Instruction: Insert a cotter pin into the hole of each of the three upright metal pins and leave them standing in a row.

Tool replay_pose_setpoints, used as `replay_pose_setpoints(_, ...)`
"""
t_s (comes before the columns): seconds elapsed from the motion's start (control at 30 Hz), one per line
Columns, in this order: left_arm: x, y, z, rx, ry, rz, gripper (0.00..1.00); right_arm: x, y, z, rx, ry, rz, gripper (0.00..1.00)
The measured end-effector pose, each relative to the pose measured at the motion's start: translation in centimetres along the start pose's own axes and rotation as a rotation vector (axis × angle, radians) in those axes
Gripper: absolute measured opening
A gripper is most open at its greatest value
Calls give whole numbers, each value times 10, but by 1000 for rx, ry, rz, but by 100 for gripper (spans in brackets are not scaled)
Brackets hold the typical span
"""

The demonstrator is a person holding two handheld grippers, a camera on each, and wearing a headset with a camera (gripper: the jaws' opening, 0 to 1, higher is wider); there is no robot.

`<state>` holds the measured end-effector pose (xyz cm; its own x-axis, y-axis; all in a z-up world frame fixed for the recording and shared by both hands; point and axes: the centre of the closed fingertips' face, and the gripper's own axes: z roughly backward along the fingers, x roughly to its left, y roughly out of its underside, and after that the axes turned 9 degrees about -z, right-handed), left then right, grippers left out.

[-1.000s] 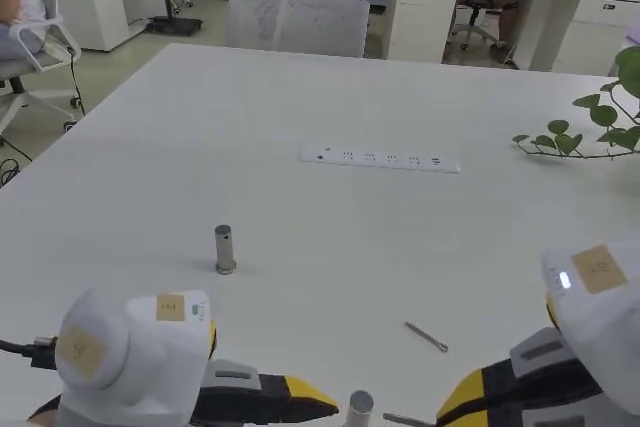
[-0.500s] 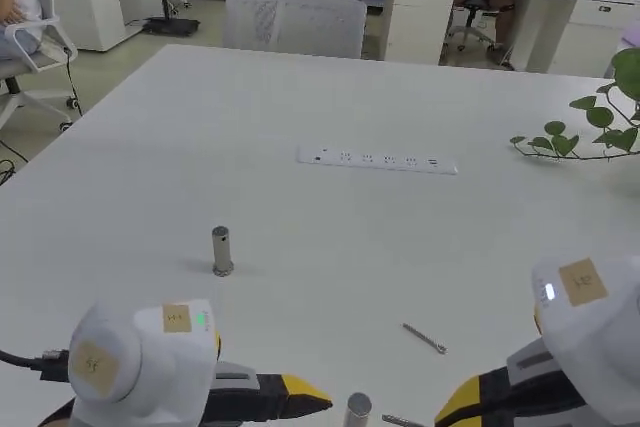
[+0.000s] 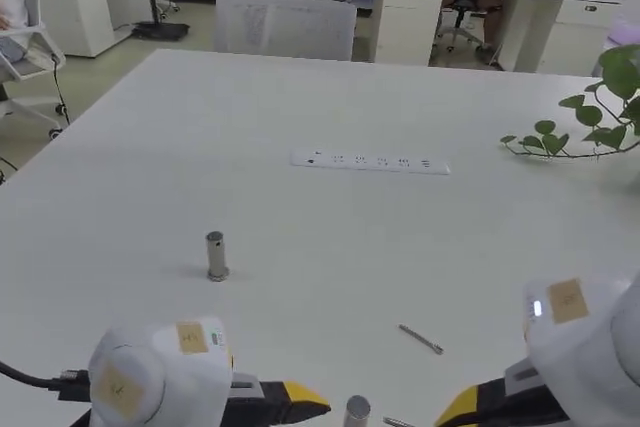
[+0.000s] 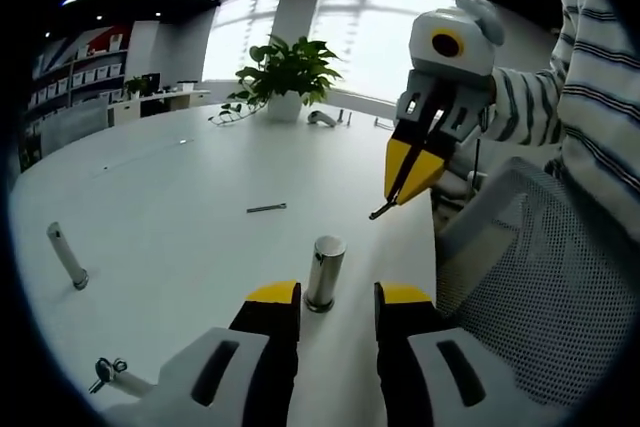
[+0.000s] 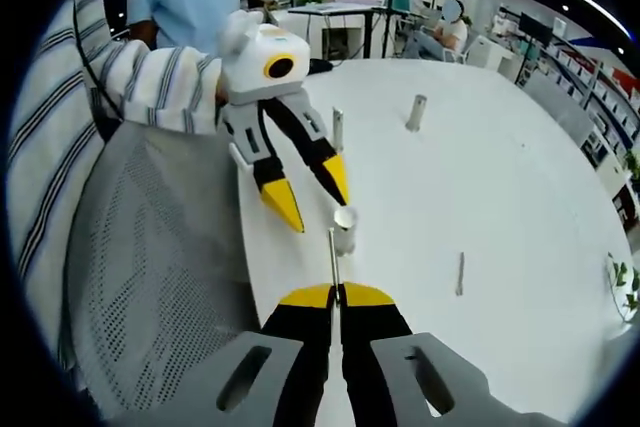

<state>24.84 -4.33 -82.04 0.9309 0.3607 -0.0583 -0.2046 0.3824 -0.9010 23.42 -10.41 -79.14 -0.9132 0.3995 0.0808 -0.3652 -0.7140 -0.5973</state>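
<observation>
White office counter [image 3: 300, 107] | left tool [image 4: 337, 299] apart, flanking near metal pin [image 4: 324, 272], likely to steady it | right tool [image 5: 337, 299] clamped on cotter pin [image 5: 332, 257], aimed at that pin, presumably for insertion | second pin [image 3: 215, 255] upright, well apart

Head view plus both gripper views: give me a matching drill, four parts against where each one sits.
Things:
1. near metal pin
2. far metal pin
3. loose cotter pin
4. held cotter pin

States:
A. lies flat on the table, nothing touching it
B. clamped in the shut right gripper
C. upright, away from both grippers
D. upright at the jaw tips of the open left gripper

Pairs: 1-D, 2-C, 3-A, 4-B
</observation>
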Motion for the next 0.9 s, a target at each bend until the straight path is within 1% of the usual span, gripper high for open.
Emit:
replay_pose_setpoints(0.07, 2, 3, -2, 8, -5, -4, 28, 0, 1, -1, 2, 4, -10, 3)
replay_pose_setpoints(0.2, 5, 6, -4, 10, -21, -10, 28, -2, 4, -3, 1, 17, -26, 3)
replay_pose_setpoints(0.3, 5, 5, -6, 2, -21, -7, 28, -4, 5, -4, -1, 30, -43, 3)
replay_pose_setpoints(0.4, 4, 5, -8, 10, -19, -20, 28, -5, 7, -5, -1, 39, -53, 3)
replay_pose_setpoints(0.53, 6, 5, -11, 10, -31, -30, 27, -5, 8, -8, 3, 53, -58, 3)
replay_pose_setpoints(0.8, 9, 3, -15, 4, -40, -43, 25, -6, 10, -14, 2, 64, -89, 3)
replay_pose_setpoints(0.9, 8, 3, -16, 2, -38, -44, 24, -7, 11, -15, 2, 67, -100, 3)
